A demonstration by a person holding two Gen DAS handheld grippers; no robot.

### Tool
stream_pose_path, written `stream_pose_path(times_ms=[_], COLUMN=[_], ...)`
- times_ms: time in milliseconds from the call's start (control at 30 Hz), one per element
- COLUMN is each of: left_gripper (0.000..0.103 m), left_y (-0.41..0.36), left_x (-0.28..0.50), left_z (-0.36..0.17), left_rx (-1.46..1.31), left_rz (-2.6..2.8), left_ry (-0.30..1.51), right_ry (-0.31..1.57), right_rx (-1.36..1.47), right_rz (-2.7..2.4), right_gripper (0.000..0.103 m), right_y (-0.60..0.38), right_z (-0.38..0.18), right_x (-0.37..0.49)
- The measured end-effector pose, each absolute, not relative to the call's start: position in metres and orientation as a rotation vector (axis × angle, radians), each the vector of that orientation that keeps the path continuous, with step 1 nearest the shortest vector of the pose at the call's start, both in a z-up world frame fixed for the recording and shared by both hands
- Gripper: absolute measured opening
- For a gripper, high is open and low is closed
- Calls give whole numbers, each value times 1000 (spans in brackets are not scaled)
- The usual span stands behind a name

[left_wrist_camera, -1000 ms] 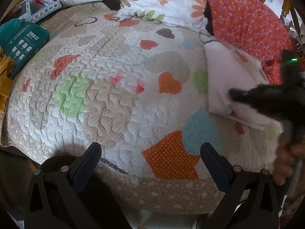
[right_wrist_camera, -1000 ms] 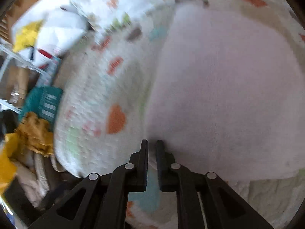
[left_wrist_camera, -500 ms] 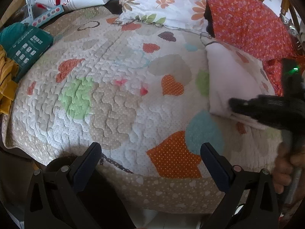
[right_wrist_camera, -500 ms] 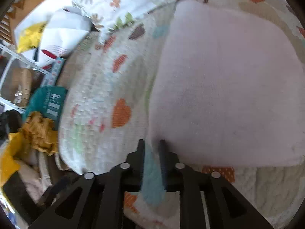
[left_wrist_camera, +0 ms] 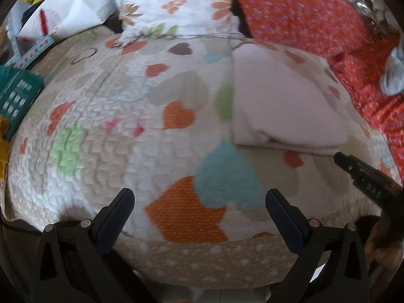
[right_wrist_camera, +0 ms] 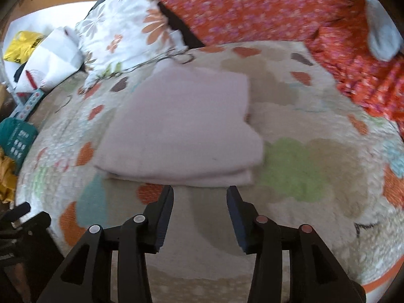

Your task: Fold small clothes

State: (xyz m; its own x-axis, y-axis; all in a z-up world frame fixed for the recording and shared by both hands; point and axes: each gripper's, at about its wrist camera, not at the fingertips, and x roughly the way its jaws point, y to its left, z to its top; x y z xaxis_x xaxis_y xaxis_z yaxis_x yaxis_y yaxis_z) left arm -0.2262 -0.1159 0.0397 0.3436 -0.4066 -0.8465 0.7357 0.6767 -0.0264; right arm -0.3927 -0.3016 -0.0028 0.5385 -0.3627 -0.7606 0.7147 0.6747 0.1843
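A pale pink folded garment (right_wrist_camera: 181,126) lies flat on the heart-patterned quilt (right_wrist_camera: 315,164); it also shows in the left wrist view (left_wrist_camera: 282,108) at the right. My right gripper (right_wrist_camera: 199,194) is open and empty, just in front of the garment's near edge, apart from it. It also shows at the right edge of the left wrist view (left_wrist_camera: 363,174). My left gripper (left_wrist_camera: 199,202) is open and empty above the quilt's front edge (left_wrist_camera: 202,257), left of the garment.
A floral pillow (left_wrist_camera: 176,7) and an orange-red flowered cover (left_wrist_camera: 303,17) lie at the back. A grey-blue cloth (right_wrist_camera: 381,38) rests on the orange cover. A teal box (left_wrist_camera: 15,93), white bags (left_wrist_camera: 68,7) and yellow cloth (right_wrist_camera: 7,174) sit off the left side.
My right gripper has opened, let go of the pink garment and drawn back from it. The left gripper has moved slightly nearer the quilt and stayed open.
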Motion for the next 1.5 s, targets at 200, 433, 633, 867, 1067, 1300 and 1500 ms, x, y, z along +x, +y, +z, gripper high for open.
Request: stream_pose_path(times_ms=[200, 433, 633, 867, 1067, 1300, 1500], left_gripper=[103, 103, 103, 103, 103, 103, 103], left_y=[-130, -135, -135, -138, -139, -141, -142], left_x=[-252, -270, -280, -285, -281, -273, -268], left_z=[30, 21, 17, 4, -3, -16, -26], left_rx=[416, 460, 458, 468, 459, 448, 446], left_rz=[-799, -807, -838, -873, -865, -863, -844], left_ry=[960, 963, 976, 1041, 1077, 1146, 1193], right_ry=[737, 695, 729, 765, 782, 799, 811], right_rx=[488, 499, 456, 476, 500, 517, 512], right_rz=[-777, -804, -845, -856, -871, -887, -889], right_gripper=[49, 58, 61, 64, 65, 65, 68], right_y=[-298, -297, -287, -288, -292, -297, -298], right_z=[-19, -16, -18, -25, -29, -34, -37], right_x=[-418, -431, -426, -426, -427, -425, -421])
